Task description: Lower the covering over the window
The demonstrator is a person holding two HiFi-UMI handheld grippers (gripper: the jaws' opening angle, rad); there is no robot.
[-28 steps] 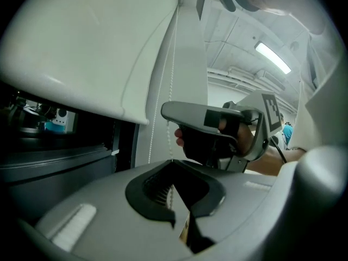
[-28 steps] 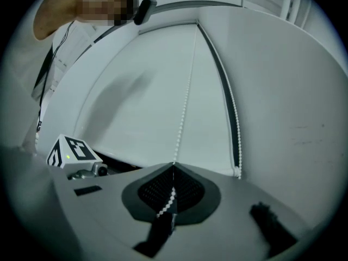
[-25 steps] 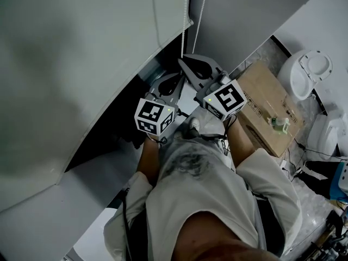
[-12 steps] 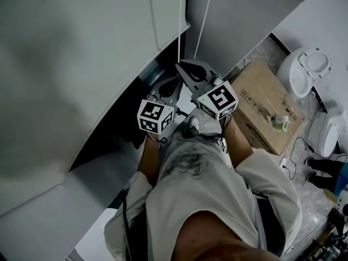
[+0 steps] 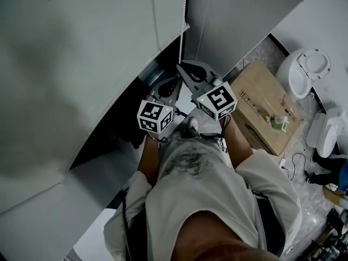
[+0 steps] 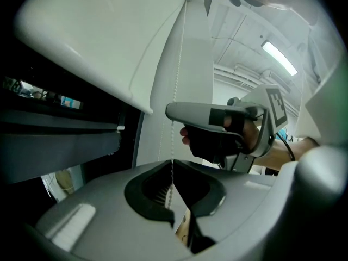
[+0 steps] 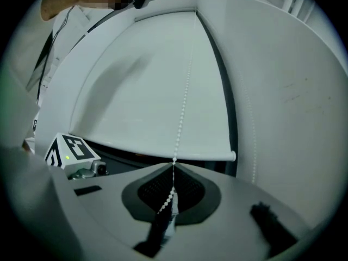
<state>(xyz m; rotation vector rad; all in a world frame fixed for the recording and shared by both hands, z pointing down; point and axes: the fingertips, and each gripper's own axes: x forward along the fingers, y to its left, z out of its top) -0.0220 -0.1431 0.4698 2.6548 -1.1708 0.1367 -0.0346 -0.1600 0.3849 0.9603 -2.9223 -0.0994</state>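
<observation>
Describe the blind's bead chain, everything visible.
The bead chain is a white string of small round beads, plastic-looking. It runs taut and near-vertical in front of the white roller blind, down into the shut jaws of the right hand-held gripper; the left hand-held gripper pinches it lower down. A second run hangs free against the wall.

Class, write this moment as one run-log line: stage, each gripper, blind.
stage: lowering blind | left gripper: shut on bead chain | right gripper: shut on bead chain | blind: partly down, dark gap below
</observation>
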